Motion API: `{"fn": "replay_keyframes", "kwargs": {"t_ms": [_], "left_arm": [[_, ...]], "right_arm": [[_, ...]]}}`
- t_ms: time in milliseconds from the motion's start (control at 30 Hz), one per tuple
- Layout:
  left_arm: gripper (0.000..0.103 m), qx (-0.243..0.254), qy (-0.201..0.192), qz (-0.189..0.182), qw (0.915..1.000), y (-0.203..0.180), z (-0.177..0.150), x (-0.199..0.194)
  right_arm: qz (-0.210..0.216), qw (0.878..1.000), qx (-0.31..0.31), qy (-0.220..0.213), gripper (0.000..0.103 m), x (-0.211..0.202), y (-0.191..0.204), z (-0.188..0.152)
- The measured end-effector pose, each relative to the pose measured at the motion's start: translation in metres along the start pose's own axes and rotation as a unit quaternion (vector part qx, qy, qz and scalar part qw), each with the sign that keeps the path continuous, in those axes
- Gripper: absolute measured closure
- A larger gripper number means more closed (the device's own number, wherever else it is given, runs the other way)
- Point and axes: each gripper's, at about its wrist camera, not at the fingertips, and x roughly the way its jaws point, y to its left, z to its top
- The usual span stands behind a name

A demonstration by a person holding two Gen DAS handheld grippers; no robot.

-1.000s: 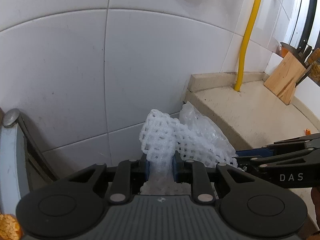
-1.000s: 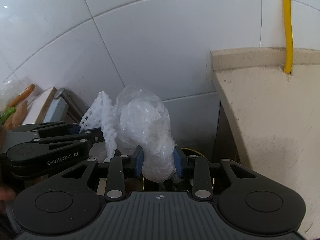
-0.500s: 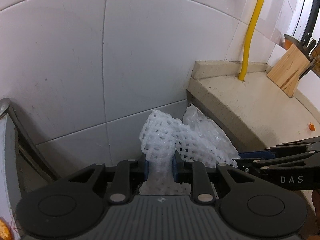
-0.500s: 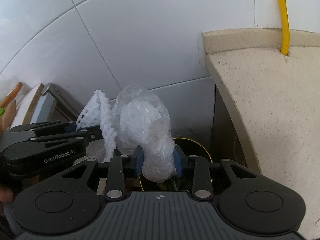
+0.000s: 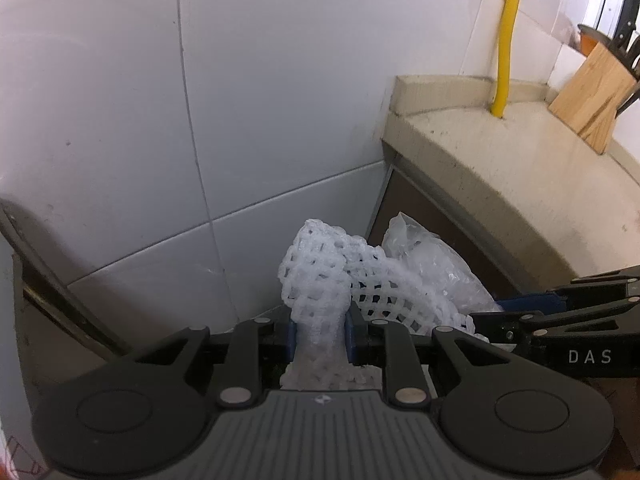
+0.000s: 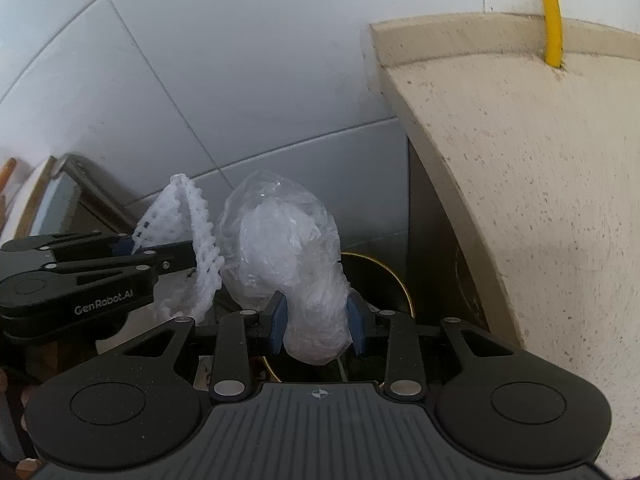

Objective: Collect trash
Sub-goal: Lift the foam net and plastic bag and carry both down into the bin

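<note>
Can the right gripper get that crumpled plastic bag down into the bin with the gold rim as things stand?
Probably yes. The right gripper is shut on the plastic bag, and the gold-rimmed bin sits open right below it. The counter stands off to the side; the left gripper's foam net hangs beside it.

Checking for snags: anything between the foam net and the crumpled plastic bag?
Nothing. In the left wrist view the foam net overlaps the plastic bag; the right wrist view shows a narrow bare gap.
</note>
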Motion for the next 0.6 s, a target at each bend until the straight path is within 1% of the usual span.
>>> {"fn": "replay_keyframes", "kwargs": {"t_ms": [267,333,400,500,600], "left_arm": [[0.079,0.006,0.026,0.011,0.9996,-0.003,0.002,0.016],[0.075,0.007,0.035,0.009,0.9993,-0.003,0.004,0.021],[0.067,0.007,0.043,0.009,0.999,-0.004,0.006,0.027],[0.059,0.018,0.048,0.014,0.9986,-0.008,0.008,0.033],[0.057,0.021,0.052,0.017,0.9983,-0.009,0.01,0.04]], "right_arm": [[-0.003,1.0,0.005,0.018,0.062,0.02,-0.003,0.0],[-0.002,1.0,0.01,0.02,0.058,0.024,-0.004,0.0],[-0.002,1.0,0.017,0.023,0.057,0.028,-0.007,0.001],[-0.006,0.999,0.025,0.025,0.054,0.034,-0.01,0.002],[-0.008,0.999,0.031,0.028,0.053,0.04,-0.012,0.003]]}}
